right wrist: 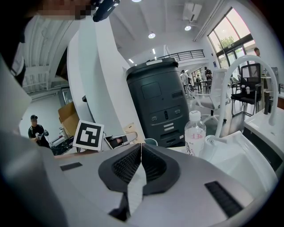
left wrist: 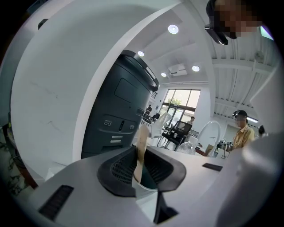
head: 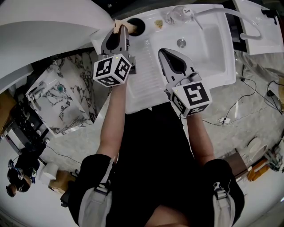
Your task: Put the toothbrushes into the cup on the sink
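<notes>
Nearest, the person's two forearms reach up over the white sink (head: pixel 213 48). The right claw (head: pixel 162 52) hovers above the sink's ribbed draining part, at about 5 o'clock from the cup. In the right gripper view its pads meet along one line and nothing lies between them.

The left claw (head: pixel 120 32) is farther out, at the sink's 11 o'clock corner, its tips beside the cup (head: pixel 144 27). In the left gripper view its jaws stand a little apart. The tan toothbrush (left wrist: pixel 143 137) stands upright between them, lying against the left pad, while a sliver of the cup's teal inside shows between the toothbrush and the right pad. The toothbrush's lower end drops behind the cup's white rim, and its upper end rises above the jaw tips. I cannot tell whether that end touches the cup's bottom.

At 3 o'clock from the cup, along the sink's back edge, stands a clear water bottle (head: pixel 175 15). The drain (head: pixel 181 43) lies in the basin at 6 o'clock from the bottle. The white faucet (head: pixel 222 9) arches over the basin's far side. Beyond the cup, both gripper views show a tall dark grey machine (right wrist: pixel 162 102).
</notes>
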`<state>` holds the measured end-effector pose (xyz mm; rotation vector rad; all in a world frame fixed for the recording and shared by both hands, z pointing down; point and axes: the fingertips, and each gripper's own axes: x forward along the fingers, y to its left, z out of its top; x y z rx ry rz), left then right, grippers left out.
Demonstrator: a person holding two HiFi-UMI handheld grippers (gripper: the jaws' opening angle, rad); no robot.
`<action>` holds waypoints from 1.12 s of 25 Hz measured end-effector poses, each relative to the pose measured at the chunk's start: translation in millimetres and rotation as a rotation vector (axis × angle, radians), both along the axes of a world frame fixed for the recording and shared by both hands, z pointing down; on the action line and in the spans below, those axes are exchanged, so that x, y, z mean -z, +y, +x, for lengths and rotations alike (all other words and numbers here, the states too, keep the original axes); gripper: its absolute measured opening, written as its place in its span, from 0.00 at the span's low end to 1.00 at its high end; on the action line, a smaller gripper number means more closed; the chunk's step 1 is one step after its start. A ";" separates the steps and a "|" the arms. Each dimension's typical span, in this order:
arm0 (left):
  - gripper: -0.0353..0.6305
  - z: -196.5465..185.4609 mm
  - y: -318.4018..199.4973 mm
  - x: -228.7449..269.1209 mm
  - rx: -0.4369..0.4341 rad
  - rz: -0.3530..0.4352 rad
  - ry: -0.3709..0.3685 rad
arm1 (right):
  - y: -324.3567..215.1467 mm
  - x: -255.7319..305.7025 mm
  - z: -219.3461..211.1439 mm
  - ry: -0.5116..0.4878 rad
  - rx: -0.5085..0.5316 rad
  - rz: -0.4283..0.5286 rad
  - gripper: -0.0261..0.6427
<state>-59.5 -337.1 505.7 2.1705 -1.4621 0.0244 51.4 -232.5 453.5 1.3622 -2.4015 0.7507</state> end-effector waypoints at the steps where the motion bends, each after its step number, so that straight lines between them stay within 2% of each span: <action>1: 0.14 1.3 0.2 -1.4 -0.006 -0.002 0.000 | 0.8 -0.9 1.1 0.003 -0.001 0.000 0.08; 8: 0.25 5.1 2.4 -6.7 -0.033 -0.019 -0.022 | 9.5 0.6 6.9 0.008 -0.014 0.000 0.08; 19: 0.26 -6.3 21.5 28.0 0.024 0.013 -0.036 | 22.8 30.8 4.3 -0.014 0.024 0.065 0.08; 28: 0.25 -5.2 72.2 57.8 0.060 0.031 -0.043 | 39.6 46.6 2.7 -0.042 0.095 0.122 0.08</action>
